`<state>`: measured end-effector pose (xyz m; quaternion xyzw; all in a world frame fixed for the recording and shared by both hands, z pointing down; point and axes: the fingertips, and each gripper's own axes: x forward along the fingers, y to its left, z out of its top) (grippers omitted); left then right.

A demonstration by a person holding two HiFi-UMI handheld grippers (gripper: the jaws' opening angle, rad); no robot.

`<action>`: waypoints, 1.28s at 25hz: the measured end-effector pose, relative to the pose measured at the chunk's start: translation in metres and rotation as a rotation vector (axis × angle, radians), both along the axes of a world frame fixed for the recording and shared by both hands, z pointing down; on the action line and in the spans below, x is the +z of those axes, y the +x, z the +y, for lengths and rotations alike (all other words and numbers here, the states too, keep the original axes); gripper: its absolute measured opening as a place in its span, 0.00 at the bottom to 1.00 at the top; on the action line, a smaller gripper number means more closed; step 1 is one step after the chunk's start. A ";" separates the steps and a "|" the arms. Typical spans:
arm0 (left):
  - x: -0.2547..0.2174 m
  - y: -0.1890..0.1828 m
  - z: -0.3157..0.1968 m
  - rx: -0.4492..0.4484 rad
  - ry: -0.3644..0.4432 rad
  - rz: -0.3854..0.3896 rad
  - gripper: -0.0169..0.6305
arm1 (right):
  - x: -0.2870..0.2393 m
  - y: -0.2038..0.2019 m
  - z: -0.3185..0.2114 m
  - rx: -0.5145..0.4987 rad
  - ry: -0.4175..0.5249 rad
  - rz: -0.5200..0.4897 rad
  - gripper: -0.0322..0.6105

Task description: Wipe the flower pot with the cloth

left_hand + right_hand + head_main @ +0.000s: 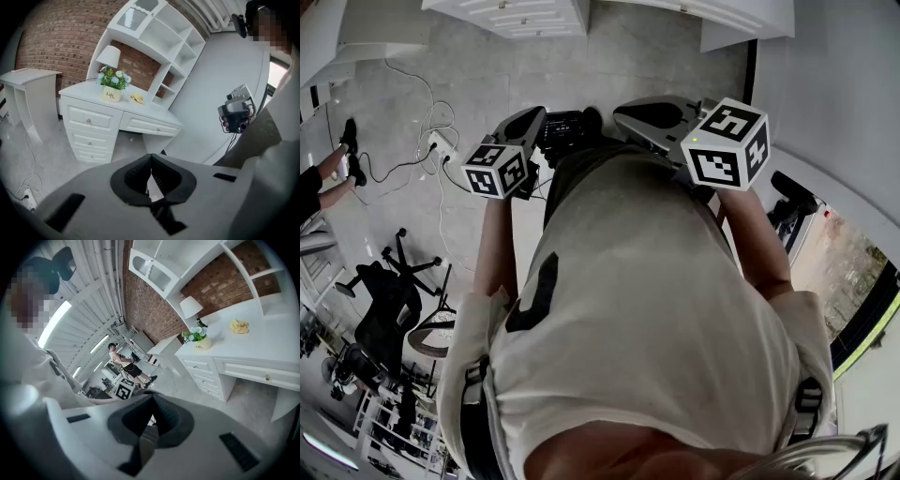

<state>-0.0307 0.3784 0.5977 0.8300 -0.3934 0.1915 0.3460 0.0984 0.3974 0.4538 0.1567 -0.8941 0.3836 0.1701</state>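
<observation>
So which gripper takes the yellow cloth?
The right gripper, marginally: the crumpled yellow cloth lies right of the cream flower pot. It and the left gripper are shut, empty, far from the white desk.

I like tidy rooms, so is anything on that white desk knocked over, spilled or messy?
Nothing is knocked over or spilled. The flower pot stands upright on the white desk. Only the yellow cloth looks a bit messy: it lies crumpled beside the flower pot, a little apart from it, not folded.

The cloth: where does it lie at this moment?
In the left gripper view, the cloth lies on the white desk, just right of the flower pot.
</observation>
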 end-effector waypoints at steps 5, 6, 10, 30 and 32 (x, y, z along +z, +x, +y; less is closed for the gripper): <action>-0.003 0.030 0.016 0.050 -0.009 -0.040 0.06 | -0.010 0.015 0.008 -0.007 0.012 -0.015 0.07; -0.005 0.039 0.019 0.061 -0.005 -0.042 0.06 | -0.011 0.018 0.011 -0.012 0.014 -0.023 0.07; -0.012 0.084 0.023 0.125 0.009 -0.039 0.06 | -0.014 0.029 0.018 -0.034 0.018 -0.054 0.07; -0.083 0.198 0.008 0.125 0.168 0.070 0.06 | -0.041 0.089 0.009 -0.129 0.043 -0.330 0.07; -0.092 0.194 0.005 0.081 0.179 0.102 0.06 | -0.038 0.087 0.011 -0.161 0.035 -0.330 0.07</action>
